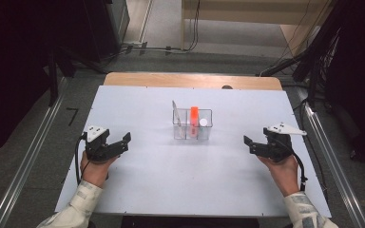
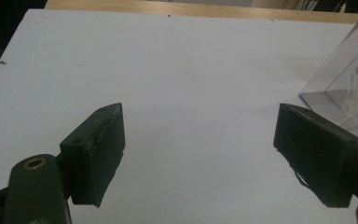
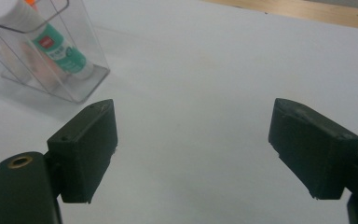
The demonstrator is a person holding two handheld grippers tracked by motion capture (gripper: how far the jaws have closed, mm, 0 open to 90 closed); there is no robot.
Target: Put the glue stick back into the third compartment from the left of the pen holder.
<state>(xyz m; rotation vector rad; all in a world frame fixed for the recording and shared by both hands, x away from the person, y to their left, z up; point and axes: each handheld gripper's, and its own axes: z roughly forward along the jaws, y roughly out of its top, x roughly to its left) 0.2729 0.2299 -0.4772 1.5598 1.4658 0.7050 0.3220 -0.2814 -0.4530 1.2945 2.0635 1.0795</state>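
Observation:
A clear plastic organizer (image 1: 192, 129) with several compartments stands at the middle of the white tabletop (image 1: 171, 180). In it, an orange stick (image 1: 194, 114) stands upright beside a white-capped glue stick (image 1: 203, 122). My left gripper (image 1: 125, 143) rests to the organizer's left, open, with nothing between its jaws. My right gripper (image 1: 248, 145) sits to the organizer's right, also open and empty. The left gripper view has its gripper (image 2: 198, 112) over bare table, the organizer (image 2: 349, 79) at its right edge. In the right gripper view the gripper (image 3: 191, 105) faces bare table, with the organizer (image 3: 81, 74) and glue stick (image 3: 51, 44) at upper left.
A wooden strip (image 1: 190, 80) runs along the table's far edge. Metal rails flank the table on the floor at the left (image 1: 24, 166) and right (image 1: 332, 161). Dark equipment and cables stand beyond the far corners.

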